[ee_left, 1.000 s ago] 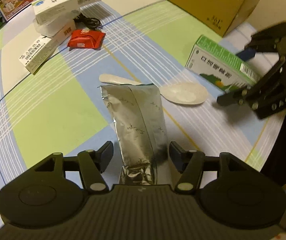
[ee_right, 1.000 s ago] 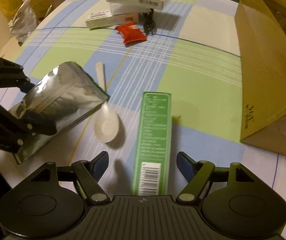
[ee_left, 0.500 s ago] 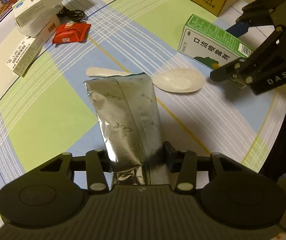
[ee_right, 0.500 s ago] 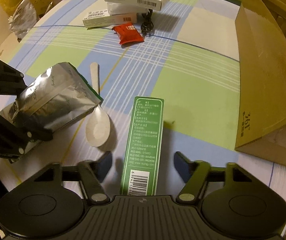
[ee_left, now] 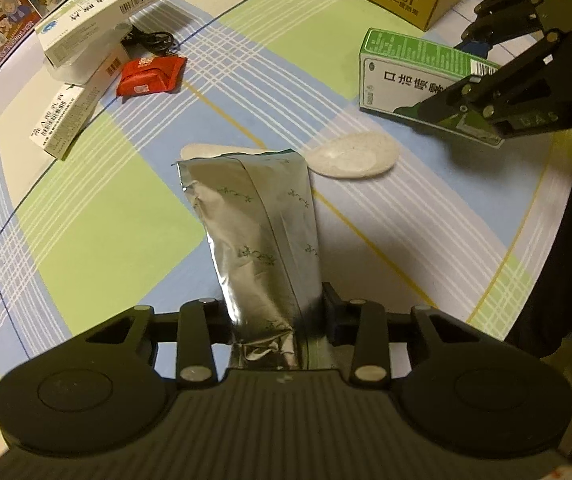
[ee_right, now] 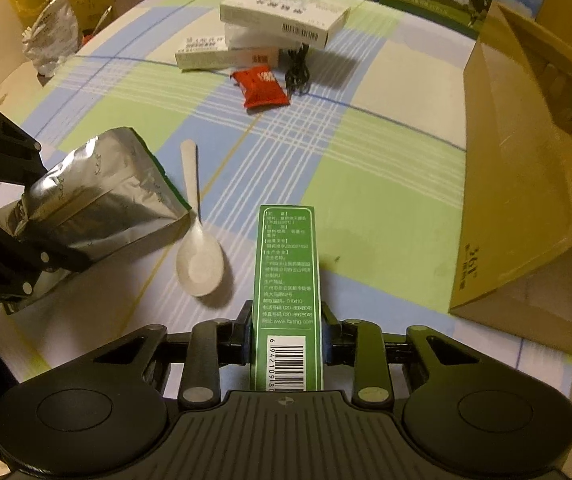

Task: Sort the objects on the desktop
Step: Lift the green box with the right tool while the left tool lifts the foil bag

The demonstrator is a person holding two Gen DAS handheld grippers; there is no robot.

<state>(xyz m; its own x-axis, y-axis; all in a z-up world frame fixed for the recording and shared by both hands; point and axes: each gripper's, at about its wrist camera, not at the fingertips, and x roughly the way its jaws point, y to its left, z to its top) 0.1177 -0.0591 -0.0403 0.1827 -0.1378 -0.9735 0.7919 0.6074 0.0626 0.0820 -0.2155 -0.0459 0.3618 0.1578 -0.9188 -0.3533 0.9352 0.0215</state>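
Medicine cartons in white card (ee_left: 98, 24) lay stacked at the far left of the checked blue, green and white tablecloth (ee_left: 86, 216), with a coiled black cable (ee_left: 152, 40) tucked against them and a crinkled red snack packet (ee_left: 150, 76) just beside the lowest carton. Nearer the middle, the left gripper (ee_left: 276, 314) had its 2 jaws pressed in on the lower end of a flat silver foil pouch (ee_left: 254, 220), which slanted away from the camera, its top edge covering part of a white plastic spoon's handle. That white plastic spoon (ee_right: 198, 256) rested on the cloth between the pouch and a long green and white cardboard box (ee_right: 288, 276). The right gripper (ee_right: 286, 340) had its 2 jaws closed against both long sides of this box at the barcode end, the box pointing straight ahead along the fingers; whether its far end touched the cloth could not be told. At the far right stood a large brown cardboard box (ee_right: 526, 184) with an open top, well apart from the green one.
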